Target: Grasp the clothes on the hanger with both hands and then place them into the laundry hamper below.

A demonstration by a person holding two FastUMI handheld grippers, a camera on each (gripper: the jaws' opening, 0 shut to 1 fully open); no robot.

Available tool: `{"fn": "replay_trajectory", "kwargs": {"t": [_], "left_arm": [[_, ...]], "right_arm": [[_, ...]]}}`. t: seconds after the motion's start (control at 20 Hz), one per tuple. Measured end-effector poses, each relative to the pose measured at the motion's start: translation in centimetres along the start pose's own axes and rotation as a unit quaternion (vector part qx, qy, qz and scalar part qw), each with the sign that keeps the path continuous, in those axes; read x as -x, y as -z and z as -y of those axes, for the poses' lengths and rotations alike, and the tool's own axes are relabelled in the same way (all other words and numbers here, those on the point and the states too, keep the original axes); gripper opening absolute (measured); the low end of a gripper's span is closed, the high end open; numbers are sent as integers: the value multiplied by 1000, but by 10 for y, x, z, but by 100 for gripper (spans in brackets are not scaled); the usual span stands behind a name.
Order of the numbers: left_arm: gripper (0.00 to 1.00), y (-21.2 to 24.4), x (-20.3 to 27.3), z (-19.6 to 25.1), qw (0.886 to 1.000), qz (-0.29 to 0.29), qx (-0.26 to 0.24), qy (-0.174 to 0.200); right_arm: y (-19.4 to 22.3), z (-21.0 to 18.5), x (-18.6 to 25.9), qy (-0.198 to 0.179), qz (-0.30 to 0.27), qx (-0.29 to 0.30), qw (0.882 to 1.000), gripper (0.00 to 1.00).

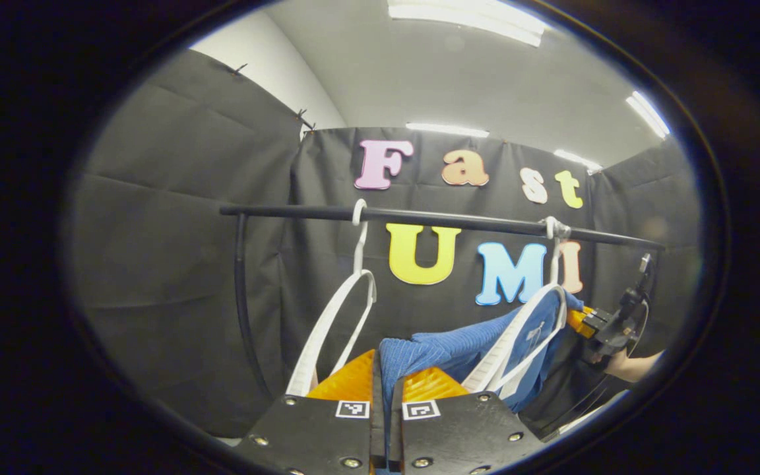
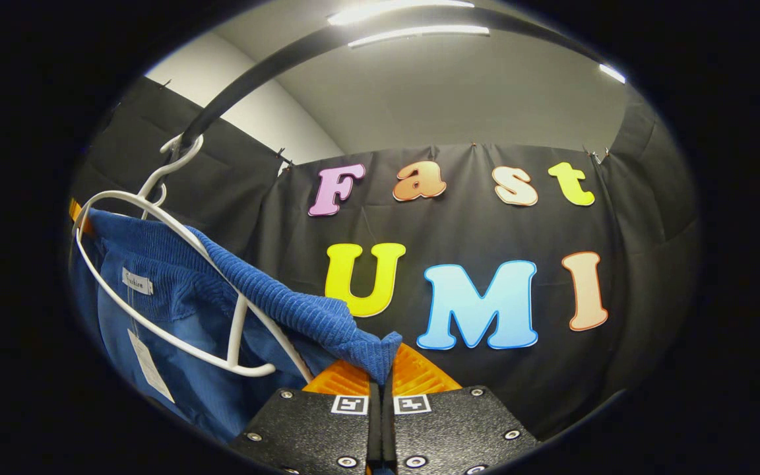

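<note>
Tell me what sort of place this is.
Likely a recording booth staged as a laundry corner: black cloth walls, a clothes rail with white hangers, and a blue garment pinched by both grippers.

left gripper [image 1: 386, 379] low in left gripper view, fingers closed on blue garment [image 1: 449, 349] | garment draped over white hanger [image 1: 525, 330] on black rail [image 1: 446, 220] | second white hanger [image 1: 337, 316] bare, further left on rail | right gripper [image 1: 594, 323] at garment's far edge, hand [image 1: 627, 363] behind it
</note>
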State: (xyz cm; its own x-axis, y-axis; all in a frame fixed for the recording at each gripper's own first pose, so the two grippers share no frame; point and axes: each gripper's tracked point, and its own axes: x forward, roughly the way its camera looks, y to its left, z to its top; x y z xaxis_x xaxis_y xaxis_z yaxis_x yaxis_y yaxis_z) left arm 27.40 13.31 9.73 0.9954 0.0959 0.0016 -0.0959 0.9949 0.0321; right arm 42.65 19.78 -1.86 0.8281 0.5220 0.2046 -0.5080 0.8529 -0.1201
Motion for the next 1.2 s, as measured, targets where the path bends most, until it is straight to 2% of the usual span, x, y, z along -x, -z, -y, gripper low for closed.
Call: {"fn": "replay_trajectory", "kwargs": {"t": [0.05,0.1,0.35,0.45,0.5,0.65,0.9,1.15,1.2], "left_arm": [[0,0,1,-1,1000,1,1,-6],[3,-3,0,-2,1000,3,4,-12],[3,-5,4,-3,1000,17,4,-19],[0,3,6,-6,1000,11,1,-23],[3,11,7,-4,1000,8,3,-22],[3,34,15,-2,1000,3,18,-19],[3,57,21,3,999,3,38,-29],[3,65,19,24,999,3,20,-42],[10,67,18,29,999,-1,24,-38]], "right_arm": [[-4,-6,3,-7,2,3,1000,0],[-7,-10,4,-15,1,7,1000,0],[-13,-16,7,-21,2,-9,1000,0],[-6,-17,6,-20,-3,-14,1000,0],[-2,-16,6,-18,-5,-12,1000,0],[5,-14,6,-15,-6,-1,1000,0],[15,-2,6,0,-8,21,1000,0],[21,19,5,31,-11,41,999,0],[23,26,5,42,-16,45,998,0]]}}
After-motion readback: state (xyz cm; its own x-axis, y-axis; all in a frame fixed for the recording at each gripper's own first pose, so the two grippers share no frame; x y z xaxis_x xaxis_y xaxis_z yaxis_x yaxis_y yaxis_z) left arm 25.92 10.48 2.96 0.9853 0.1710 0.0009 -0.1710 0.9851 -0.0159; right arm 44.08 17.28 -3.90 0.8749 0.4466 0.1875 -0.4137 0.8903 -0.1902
